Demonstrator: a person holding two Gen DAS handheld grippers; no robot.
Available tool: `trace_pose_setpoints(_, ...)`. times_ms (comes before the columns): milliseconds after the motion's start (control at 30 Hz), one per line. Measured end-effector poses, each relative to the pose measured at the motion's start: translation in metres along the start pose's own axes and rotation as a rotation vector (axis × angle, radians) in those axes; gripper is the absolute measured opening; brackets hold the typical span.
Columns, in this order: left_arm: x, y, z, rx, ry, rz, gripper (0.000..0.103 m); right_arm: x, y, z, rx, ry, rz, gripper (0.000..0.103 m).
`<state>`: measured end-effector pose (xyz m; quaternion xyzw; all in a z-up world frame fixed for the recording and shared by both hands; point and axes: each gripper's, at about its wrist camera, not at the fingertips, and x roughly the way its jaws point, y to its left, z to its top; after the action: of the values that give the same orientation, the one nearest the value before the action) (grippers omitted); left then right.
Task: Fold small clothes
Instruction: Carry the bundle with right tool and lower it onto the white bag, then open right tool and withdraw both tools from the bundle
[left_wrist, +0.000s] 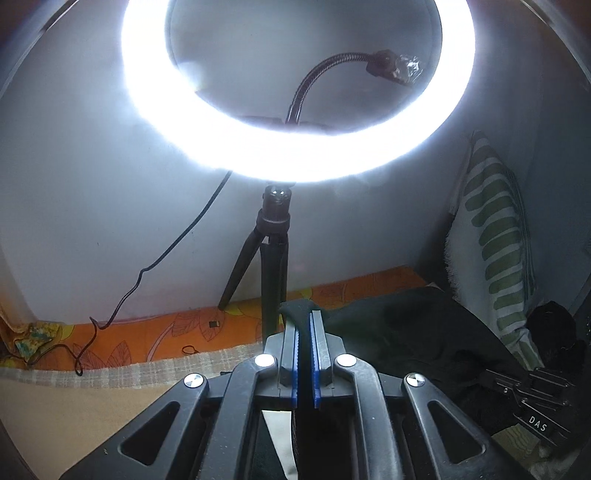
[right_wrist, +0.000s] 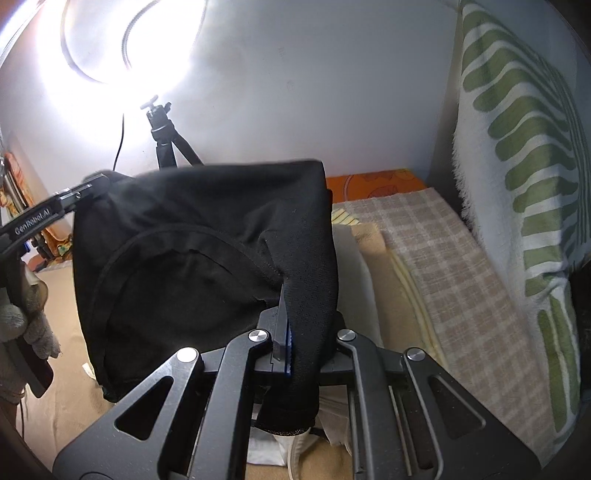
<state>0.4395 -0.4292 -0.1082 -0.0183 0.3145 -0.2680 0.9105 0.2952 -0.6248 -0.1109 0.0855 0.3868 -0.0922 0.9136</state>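
Black garment (right_wrist: 207, 236) fills the middle of the right wrist view, plain, no print. Right of it, a beige-and-white checked cloth (right_wrist: 436, 251), and a white towel (right_wrist: 517, 155) with green bars at the right edge. Orange sheet (left_wrist: 155, 332) with a leaf print runs across the lower left of the left wrist view. White ring light (left_wrist: 295, 147) glares up top over a black tripod (left_wrist: 271, 258). Blue pads (left_wrist: 294, 365) line the black left gripper (left_wrist: 304, 321).

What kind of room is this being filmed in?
Probably a bedroom corner at home: layered checked blanket and orange floral sheet like a bed, a green-striped pillow against the wall, lit by a ring light.
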Motion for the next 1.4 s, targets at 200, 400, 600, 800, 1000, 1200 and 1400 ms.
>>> trace_pose_setpoints(200, -0.006, -0.002, -0.002, 0.021, 0.009, 0.010, 0.057, -0.001, -0.008, -0.003, 0.016, 0.000, -0.074, 0.048)
trace_pose_setpoints(400, -0.027, -0.009, -0.005, 0.044, 0.011, -0.011, 0.065, -0.020, -0.019, -0.002, 0.043, -0.014, -0.090, 0.051)
trace_pose_setpoints(600, -0.053, -0.015, -0.004, 0.056, 0.008, -0.017, 0.067, -0.046, -0.014, 0.000, 0.044, -0.040, -0.091, 0.051)
trace_pose_setpoints(800, -0.095, -0.024, -0.004, 0.074, -0.011, -0.027, 0.068, -0.082, 0.001, -0.002, 0.040, -0.069, -0.096, 0.051)
trace_pose_setpoints(1000, -0.150, -0.030, -0.008, 0.084, -0.034, -0.050, 0.077, -0.126, 0.020, -0.009, 0.036, -0.100, -0.102, 0.051)
trace_pose_setpoints(1200, -0.216, -0.036, -0.019, 0.114, -0.069, -0.070, 0.091, -0.175, 0.042, -0.021, 0.035, -0.139, -0.108, 0.054)
trace_pose_setpoints(1400, -0.273, -0.030, -0.035, 0.113, -0.092, -0.067, 0.099, -0.219, 0.068, -0.042, 0.001, -0.169, -0.131, 0.054)
